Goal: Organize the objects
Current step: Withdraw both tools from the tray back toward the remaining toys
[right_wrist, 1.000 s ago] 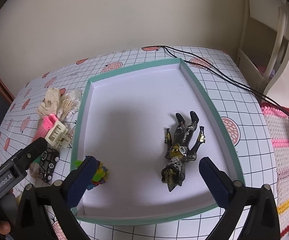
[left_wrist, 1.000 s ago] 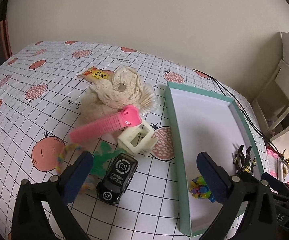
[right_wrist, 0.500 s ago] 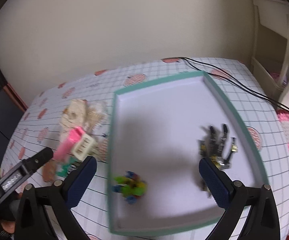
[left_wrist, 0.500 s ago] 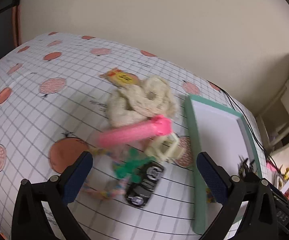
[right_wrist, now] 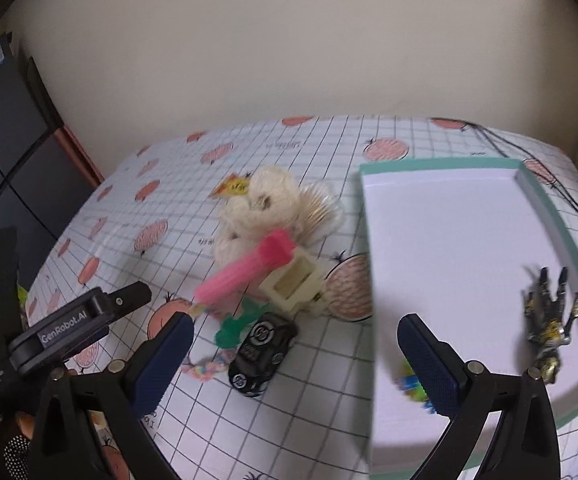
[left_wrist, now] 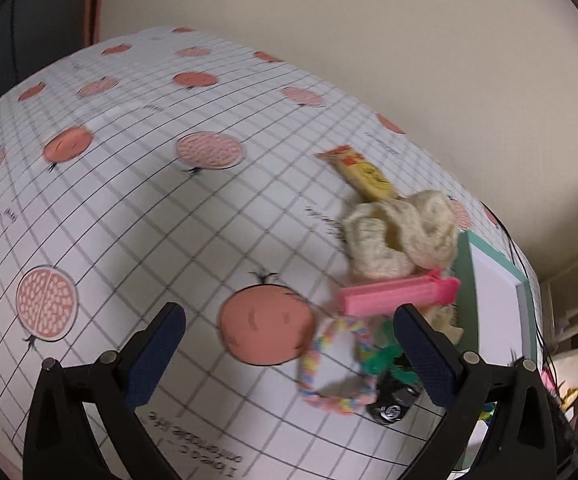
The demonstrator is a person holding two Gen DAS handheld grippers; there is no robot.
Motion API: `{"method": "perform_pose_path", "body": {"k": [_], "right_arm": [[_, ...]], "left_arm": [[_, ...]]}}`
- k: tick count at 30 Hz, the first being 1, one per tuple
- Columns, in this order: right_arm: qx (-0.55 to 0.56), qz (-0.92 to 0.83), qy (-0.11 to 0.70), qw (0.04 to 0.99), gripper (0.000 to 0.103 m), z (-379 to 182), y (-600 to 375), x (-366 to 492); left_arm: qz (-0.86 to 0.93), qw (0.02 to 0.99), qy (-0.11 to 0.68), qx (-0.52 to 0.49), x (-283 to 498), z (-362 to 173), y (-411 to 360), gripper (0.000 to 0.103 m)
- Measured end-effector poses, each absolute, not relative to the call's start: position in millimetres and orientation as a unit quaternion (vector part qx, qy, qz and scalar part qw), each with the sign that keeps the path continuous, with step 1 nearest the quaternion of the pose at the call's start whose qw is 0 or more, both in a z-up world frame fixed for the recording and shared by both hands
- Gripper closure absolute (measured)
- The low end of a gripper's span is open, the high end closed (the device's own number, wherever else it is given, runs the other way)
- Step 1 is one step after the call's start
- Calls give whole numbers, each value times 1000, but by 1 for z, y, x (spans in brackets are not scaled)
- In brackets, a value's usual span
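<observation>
A heap of small things lies left of the teal-rimmed white tray (right_wrist: 561, 216): a pink clip (right_wrist: 245, 270), a cream plastic frame (right_wrist: 293, 282), a black toy car (right_wrist: 261, 354), a green figure (right_wrist: 233, 326), a pastel braided loop (left_wrist: 329, 364), a cream knitted piece (left_wrist: 397, 236) and a yellow snack packet (left_wrist: 363, 174). In the tray lie a dark action figure (right_wrist: 549, 320) and a small multicoloured toy (right_wrist: 411, 380). My left gripper (left_wrist: 289, 356) is open above the tablecloth left of the heap. Open too, my right gripper (right_wrist: 295, 364) hangs over the car and the tray's left rim.
The table (left_wrist: 129, 200) carries a grid-and-pomegranate cloth and ends at a beige wall. Black cables (right_wrist: 529, 160) run past the tray's far right corner. A dark cabinet (right_wrist: 5, 152) stands left of the table. White furniture (left_wrist: 577, 344) stands at the right.
Both grippers have swung left. The left view now centres on bare cloth with the heap at its right; the right view has shifted from the tray to the heap. Nothing was picked up.
</observation>
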State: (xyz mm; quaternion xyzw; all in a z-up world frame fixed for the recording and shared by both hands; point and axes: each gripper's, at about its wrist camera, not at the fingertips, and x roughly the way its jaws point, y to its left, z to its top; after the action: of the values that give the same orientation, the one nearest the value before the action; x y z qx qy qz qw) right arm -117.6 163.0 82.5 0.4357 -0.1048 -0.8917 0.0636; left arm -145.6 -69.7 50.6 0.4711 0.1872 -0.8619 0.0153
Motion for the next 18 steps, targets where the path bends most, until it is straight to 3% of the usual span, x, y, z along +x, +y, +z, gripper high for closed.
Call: {"method": "perform_pose_path", "body": {"k": [11, 18], "right_arm": [[487, -865, -107, 59, 24, 55, 145, -132], [509, -852, -109, 60, 34, 45, 142, -136]], "left_arm": [[-836, 36, 167, 521, -152, 28, -69, 0], [-832, 26, 150, 533, -155, 21, -62, 0]]}}
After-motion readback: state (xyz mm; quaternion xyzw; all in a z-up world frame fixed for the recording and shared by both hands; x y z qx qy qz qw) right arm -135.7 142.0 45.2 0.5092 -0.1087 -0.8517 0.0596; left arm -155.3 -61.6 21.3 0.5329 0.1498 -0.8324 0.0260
